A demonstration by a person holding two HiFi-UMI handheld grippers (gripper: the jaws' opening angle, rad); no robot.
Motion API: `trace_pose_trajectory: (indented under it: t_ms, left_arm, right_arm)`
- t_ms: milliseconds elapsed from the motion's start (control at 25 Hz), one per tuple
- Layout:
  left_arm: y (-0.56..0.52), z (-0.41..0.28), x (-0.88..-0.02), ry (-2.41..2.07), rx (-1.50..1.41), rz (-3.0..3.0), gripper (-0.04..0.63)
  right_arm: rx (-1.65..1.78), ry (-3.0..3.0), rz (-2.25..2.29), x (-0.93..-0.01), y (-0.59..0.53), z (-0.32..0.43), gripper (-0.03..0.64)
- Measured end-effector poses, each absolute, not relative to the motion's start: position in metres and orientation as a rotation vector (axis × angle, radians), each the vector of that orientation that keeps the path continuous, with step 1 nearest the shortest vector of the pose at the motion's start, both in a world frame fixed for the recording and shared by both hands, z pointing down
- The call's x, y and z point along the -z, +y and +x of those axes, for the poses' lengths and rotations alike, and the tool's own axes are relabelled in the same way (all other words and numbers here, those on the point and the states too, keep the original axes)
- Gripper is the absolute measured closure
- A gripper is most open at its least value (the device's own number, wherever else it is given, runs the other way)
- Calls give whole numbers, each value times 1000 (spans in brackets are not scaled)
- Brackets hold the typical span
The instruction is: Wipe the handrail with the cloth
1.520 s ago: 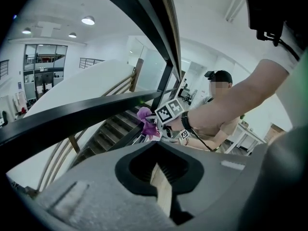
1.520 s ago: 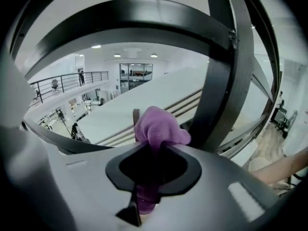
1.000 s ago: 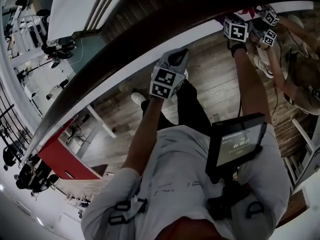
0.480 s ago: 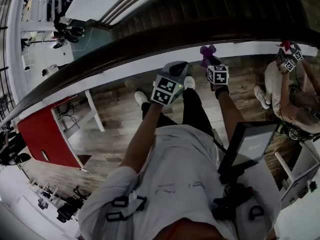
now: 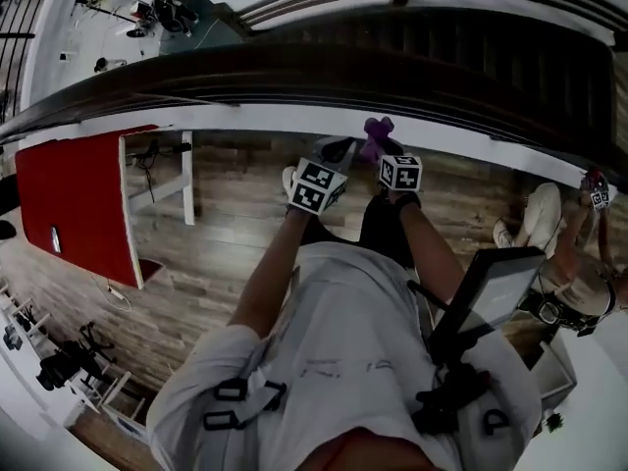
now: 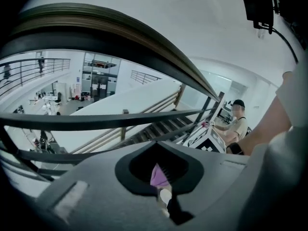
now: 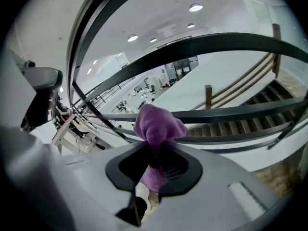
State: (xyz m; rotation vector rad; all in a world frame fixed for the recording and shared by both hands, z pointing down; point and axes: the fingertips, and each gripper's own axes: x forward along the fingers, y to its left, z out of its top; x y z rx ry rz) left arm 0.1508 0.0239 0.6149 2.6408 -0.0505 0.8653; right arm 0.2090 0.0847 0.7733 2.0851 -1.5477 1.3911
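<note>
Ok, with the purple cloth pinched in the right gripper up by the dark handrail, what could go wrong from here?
1. The crumpled purple cloth sticks out of the right gripper as a loose wad, so dragging along the dark wooden handrail might tug it free, perhaps over the rail onto the stairs.
2. Further right, another person is at the same rail; a long stroke that way may bump them.

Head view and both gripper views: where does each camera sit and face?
Head view: on the person's head, looking steeply down over the handrail to the floor; shows torso, both arms, left gripper, right gripper.
Left gripper view: on the left gripper, facing rails and stairs; own housing, purple scrap between its jaws.
Right gripper view: on the right gripper, facing rails; own housing, jaws shut on the cloth.
Shared: head and right gripper views both show the cloth.
</note>
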Motion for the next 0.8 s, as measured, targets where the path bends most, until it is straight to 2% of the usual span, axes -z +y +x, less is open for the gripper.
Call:
trace_pose_trajectory:
  t_ms: [360,800]
  left_arm:
    - [-96,4,-633,-456,-795,2508,594]
    - [-189,-139,-688,-791,-703,2349,594]
  right_arm:
    - [-1414,-1750,1813,-801,-62,71,557]
    - [-1500,-1949,1816,-849,-240,-47,551]
